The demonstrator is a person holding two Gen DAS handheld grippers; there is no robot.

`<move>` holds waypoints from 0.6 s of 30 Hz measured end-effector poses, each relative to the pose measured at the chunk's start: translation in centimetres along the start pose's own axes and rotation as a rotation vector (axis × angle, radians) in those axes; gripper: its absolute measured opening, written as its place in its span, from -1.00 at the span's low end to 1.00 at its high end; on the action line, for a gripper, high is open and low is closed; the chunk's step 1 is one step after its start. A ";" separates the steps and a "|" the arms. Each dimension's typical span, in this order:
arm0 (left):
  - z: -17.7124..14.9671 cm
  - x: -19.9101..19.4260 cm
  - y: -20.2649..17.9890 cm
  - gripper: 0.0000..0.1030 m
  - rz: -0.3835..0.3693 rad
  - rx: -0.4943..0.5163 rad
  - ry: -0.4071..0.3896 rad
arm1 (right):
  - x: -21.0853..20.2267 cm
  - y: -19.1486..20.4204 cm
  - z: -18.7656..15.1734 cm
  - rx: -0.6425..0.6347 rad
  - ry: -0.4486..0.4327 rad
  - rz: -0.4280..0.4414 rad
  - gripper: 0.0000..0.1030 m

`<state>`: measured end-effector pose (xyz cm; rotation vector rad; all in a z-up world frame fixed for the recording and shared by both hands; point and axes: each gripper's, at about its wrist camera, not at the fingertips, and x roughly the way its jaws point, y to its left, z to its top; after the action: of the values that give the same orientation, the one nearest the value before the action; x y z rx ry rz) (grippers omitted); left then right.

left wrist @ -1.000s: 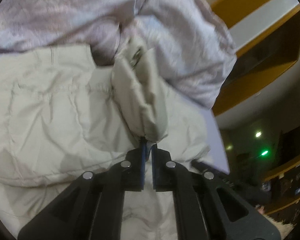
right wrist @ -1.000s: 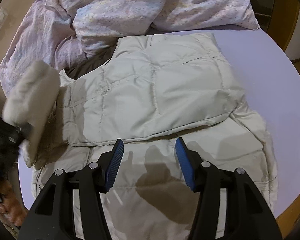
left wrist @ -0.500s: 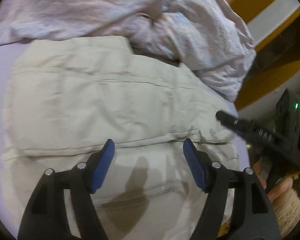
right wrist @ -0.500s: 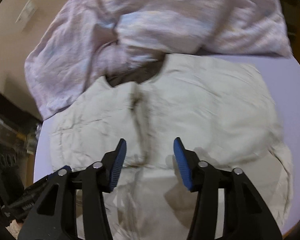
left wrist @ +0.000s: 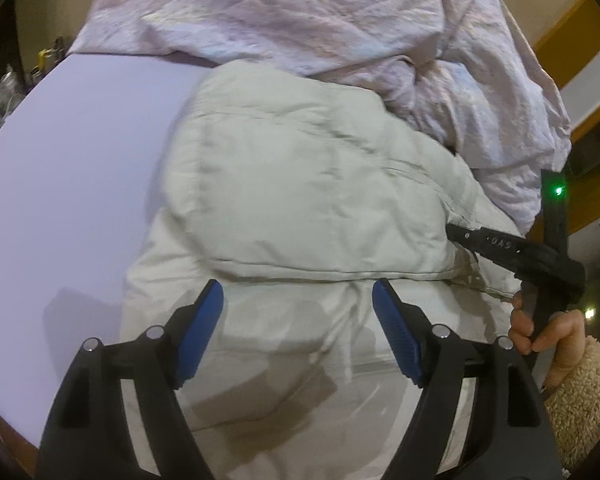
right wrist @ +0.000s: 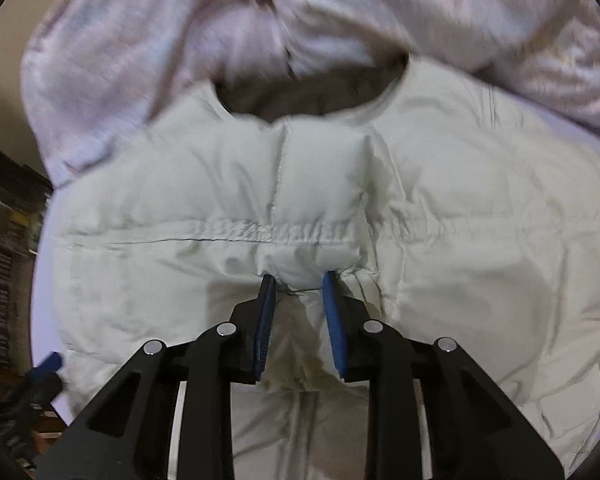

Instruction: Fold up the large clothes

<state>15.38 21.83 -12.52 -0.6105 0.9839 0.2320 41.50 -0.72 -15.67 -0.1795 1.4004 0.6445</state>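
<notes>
Cream padded jacket (right wrist: pixel 440 216): lies flat on a pale lilac table (left wrist: pixel 80 168), partly folded, with an upper layer doubled over the lower body. Its neck opening faces a crumpled pinkish-lilac bedsheet (left wrist: pixel 300 12) heaped along the far side of the table; the sheet touches the jacket at the collar end. A stitched seam runs across the padded panel in the right wrist view.

Right gripper (right wrist: pixel 298 280): pointed steeply down at the edge of the folded upper layer, near the middle seam. Its jaws have just been closing, and a puffed ridge of jacket fabric sits between the 2 blue pads. The pads press in on that ridge from both sides, so the gripper is clamped on the jacket. In the left wrist view this tool appears at the jacket's right edge, gripped by a hand (left wrist: pixel 540 328) in a fleecy beige sleeve (left wrist: pixel 580 400).

Left gripper (left wrist: pixel 298 300): held above the jacket's lower portion, just below the fold line. Its jaws have just been opening and stand wide apart; nothing is between the blue pads, and its shadow falls on the fabric.

Table: bare lilac surface to the left of the jacket.
</notes>
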 end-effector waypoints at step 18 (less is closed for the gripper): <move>-4.2 -3.4 8.2 0.59 0.052 -0.139 0.055 | -9.6 -13.0 -4.5 0.263 -0.014 0.162 0.34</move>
<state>6.85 26.29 -14.46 -0.7223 1.0432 0.3331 44.10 -16.53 -10.70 0.1483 1.4810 0.5866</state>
